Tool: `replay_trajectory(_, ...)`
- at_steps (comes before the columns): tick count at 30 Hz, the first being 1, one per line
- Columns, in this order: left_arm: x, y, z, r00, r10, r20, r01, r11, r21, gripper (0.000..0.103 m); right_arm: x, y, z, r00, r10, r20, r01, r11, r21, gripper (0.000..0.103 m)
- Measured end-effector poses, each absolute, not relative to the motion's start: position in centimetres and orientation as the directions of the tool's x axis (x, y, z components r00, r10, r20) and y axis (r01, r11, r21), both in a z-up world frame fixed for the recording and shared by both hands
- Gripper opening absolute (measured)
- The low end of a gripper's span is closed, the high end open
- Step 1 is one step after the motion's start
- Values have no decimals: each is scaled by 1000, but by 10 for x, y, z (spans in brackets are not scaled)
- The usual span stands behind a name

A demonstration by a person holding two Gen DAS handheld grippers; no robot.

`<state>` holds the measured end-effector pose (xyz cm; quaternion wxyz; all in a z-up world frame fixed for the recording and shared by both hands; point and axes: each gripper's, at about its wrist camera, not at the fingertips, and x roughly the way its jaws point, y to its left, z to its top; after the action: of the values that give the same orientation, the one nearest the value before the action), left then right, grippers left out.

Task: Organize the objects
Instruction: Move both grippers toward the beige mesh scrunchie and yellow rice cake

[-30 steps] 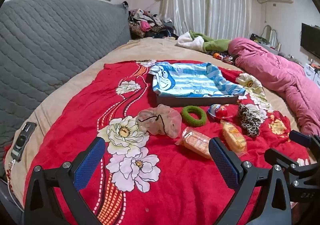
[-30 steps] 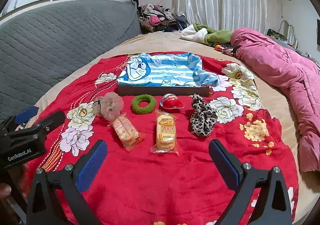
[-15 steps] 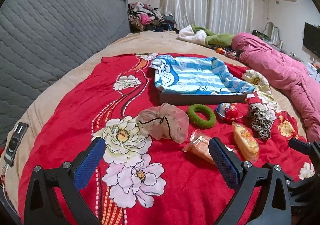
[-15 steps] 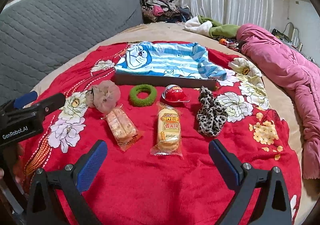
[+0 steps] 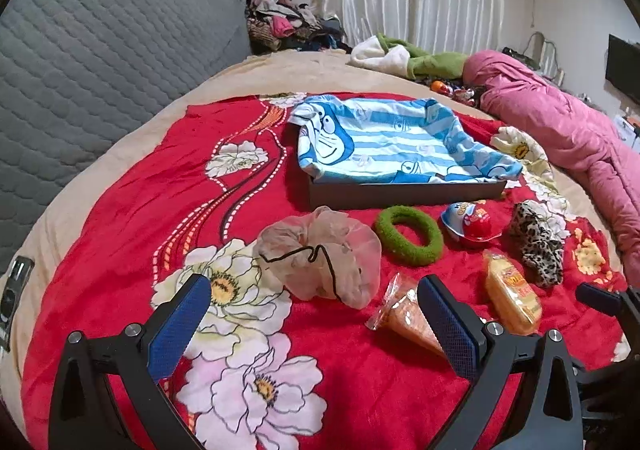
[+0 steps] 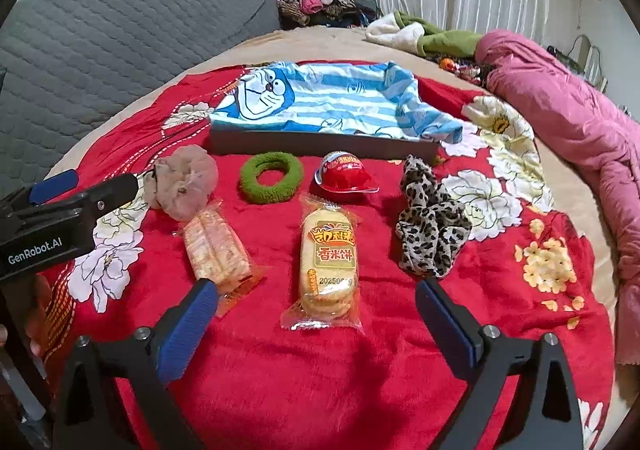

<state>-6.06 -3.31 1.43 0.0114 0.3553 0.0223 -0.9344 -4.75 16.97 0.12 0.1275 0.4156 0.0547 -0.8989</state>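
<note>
On the red flowered blanket (image 6: 280, 370) lie a beige sheer scrunchie (image 5: 320, 256) (image 6: 184, 182), a green ring scrunchie (image 5: 408, 234) (image 6: 271, 178), a red egg-shaped toy (image 5: 472, 224) (image 6: 344, 176), a leopard scrunchie (image 5: 538, 242) (image 6: 430, 226), an orange cracker pack (image 5: 404, 320) (image 6: 216, 246) and a yellow rice-cake pack (image 5: 510, 292) (image 6: 328, 262). Behind them stands a dark tray (image 5: 400, 194) (image 6: 320, 148) lined with a blue striped cartoon cloth. My left gripper (image 5: 314, 324) is open just before the beige scrunchie. My right gripper (image 6: 316, 326) is open, just short of the yellow pack.
A grey quilted headboard (image 5: 100, 62) runs along the left. A pink duvet (image 5: 560, 126) lies at the right. Clothes are heaped at the back by white curtains. A phone-like device (image 5: 12, 290) lies at the blanket's left edge.
Both grippers have moved forward toward the row of objects, which now look larger. Both stay open and nothing has been taken hold of.
</note>
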Motion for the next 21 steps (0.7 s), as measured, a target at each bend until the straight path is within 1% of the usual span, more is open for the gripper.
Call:
replay_trajectory(12, -98, -32, -3, -715, -2, -699, 41, -998, -39, 103, -70, 177, -10, -590, -168, -790, 235, -971, 31, 98)
replay_trajectory(15, -104, -34, -6, -708, -4, -706, 44, -998, -39, 103, -74, 179, -14, -578, -167, -798, 229, -973, 38, 93)
replay_trajectory(17, -109, -34, -10, -701, -11, -713, 46, -999, -29, 103, -78, 179, -18, -566, -165, -808, 226, -973, 40, 87)
replay_trajectory(21, -116, -35, -18, -695, -22, -719, 47, -999, -15, 103, -82, 178, -26, -540, -169, -824, 234, -971, 46, 80)
